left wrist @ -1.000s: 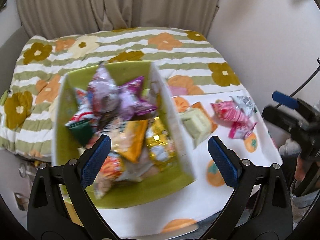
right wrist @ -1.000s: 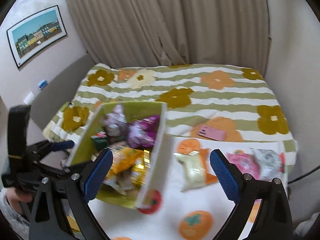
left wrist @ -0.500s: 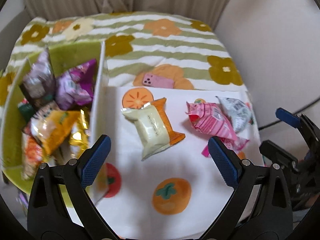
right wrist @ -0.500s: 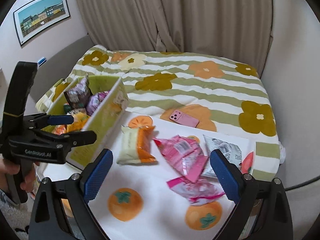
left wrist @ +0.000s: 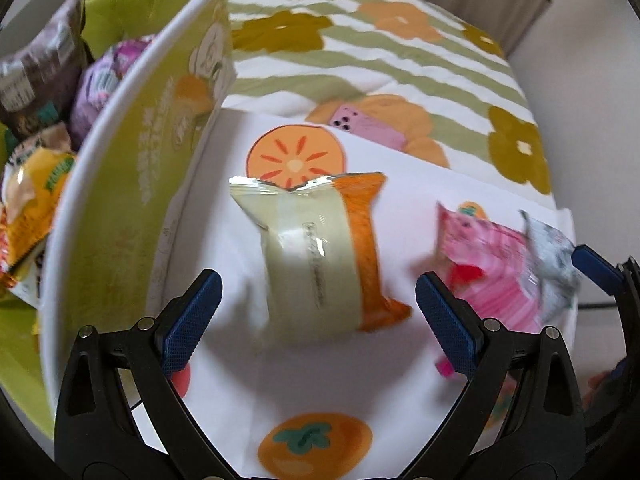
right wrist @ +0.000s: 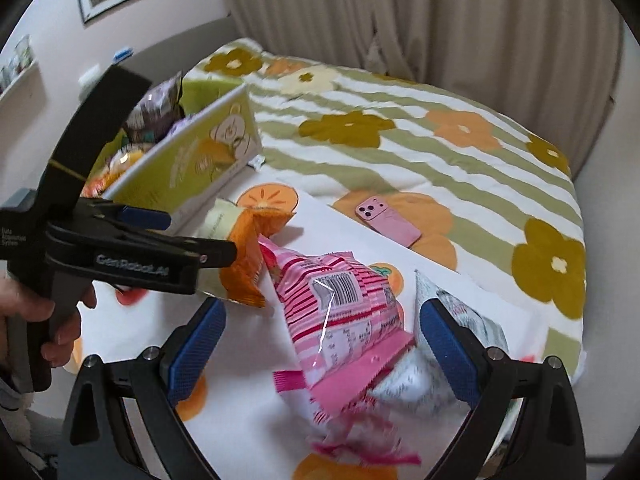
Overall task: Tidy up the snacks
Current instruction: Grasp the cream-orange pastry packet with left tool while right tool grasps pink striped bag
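Observation:
A green snack box [left wrist: 132,168] full of packets stands at the left on a white persimmon-print cloth [left wrist: 248,396]; it also shows in the right wrist view [right wrist: 192,168]. My left gripper [left wrist: 318,316] is open, straddling a pale-and-orange snack packet [left wrist: 308,256] lying on the cloth. My right gripper [right wrist: 320,344] is open, its fingers either side of a pink striped packet [right wrist: 340,312]. A silver-white packet [right wrist: 460,320] lies just right of the pink one. The left gripper's body [right wrist: 120,248] shows in the right wrist view over the orange packet [right wrist: 244,256].
A pink phone [right wrist: 388,220] lies on the striped flower bedspread [right wrist: 400,128] beyond the cloth. Curtains and walls close in the bed's far side and right. The bed's edge drops off at the right.
Both grippers have moved down and forward to the loose packets. The left now straddles the pale-orange packet, the right the pink one. Both stay open.

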Demonstrator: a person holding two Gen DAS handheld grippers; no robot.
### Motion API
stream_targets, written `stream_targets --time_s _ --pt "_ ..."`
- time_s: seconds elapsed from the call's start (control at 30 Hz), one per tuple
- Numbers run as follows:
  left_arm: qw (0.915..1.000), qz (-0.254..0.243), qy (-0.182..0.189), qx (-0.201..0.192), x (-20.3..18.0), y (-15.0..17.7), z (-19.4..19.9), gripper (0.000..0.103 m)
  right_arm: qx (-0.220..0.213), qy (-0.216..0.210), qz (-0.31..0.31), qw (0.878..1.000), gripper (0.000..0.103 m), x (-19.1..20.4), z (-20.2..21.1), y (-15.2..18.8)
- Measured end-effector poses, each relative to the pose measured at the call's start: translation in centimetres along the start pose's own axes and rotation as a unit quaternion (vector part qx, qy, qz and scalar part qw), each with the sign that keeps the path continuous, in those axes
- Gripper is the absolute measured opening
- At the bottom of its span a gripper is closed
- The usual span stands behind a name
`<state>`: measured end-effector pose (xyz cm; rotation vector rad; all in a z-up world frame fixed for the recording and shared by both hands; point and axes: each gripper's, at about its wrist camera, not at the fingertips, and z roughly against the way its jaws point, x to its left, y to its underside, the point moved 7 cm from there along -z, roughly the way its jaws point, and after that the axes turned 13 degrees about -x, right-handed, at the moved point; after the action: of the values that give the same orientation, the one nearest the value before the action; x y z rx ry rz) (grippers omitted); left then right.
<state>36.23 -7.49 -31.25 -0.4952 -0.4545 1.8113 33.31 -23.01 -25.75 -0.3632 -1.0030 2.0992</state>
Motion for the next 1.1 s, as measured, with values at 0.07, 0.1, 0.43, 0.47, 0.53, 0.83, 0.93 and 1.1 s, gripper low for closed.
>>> stream_targets --time_s 0.07,0.1,0.43,0.47,0.53,0.83,0.93,1.1 --pt "0.9999 0.009 -0.007 0.006 0.4 0.1 -1.1 0.095 0.008 -0.008 0.014 1.000 0.097 0.0 -1.4 0.5" --pt "0.9998 0.013 -0.009 0.009 0.6 0.2 -1.5 0.093 0.012 -0.013 0.022 1.000 0.097 0.0 -1.9 0.6" --pt "0.9986 0.038 0.009 0.036 0.4 1.3 -4.0 0.065 0.037 -0.033 0.068 0.996 0.097 0.3 -4.8 1.3" --pt "0.9990 0.029 0.006 0.033 0.2 1.3 -3.9 0.065 0.038 -0.032 0.073 0.996 0.097 0.2 -5.0 1.3" --pt "0.9994 0.017 0.005 0.032 -0.1 1.4 -3.7 0.063 0.040 -0.031 0.079 0.996 0.097 0.2 -5.2 1.4" --pt "0.9996 0.007 0.005 0.027 0.6 1.9 -2.3 0.061 0.048 -0.026 0.096 0.994 0.096 0.0 -6.4 1.6" --pt "0.9997 0.002 0.004 0.024 0.7 2.0 -1.7 0.061 0.052 -0.024 0.103 0.993 0.096 0.0 -6.7 1.8" --pt "0.9998 -0.003 0.002 0.019 1.2 2.1 -1.0 0.061 0.056 -0.018 0.101 0.993 0.096 0.0 -7.3 2.1"
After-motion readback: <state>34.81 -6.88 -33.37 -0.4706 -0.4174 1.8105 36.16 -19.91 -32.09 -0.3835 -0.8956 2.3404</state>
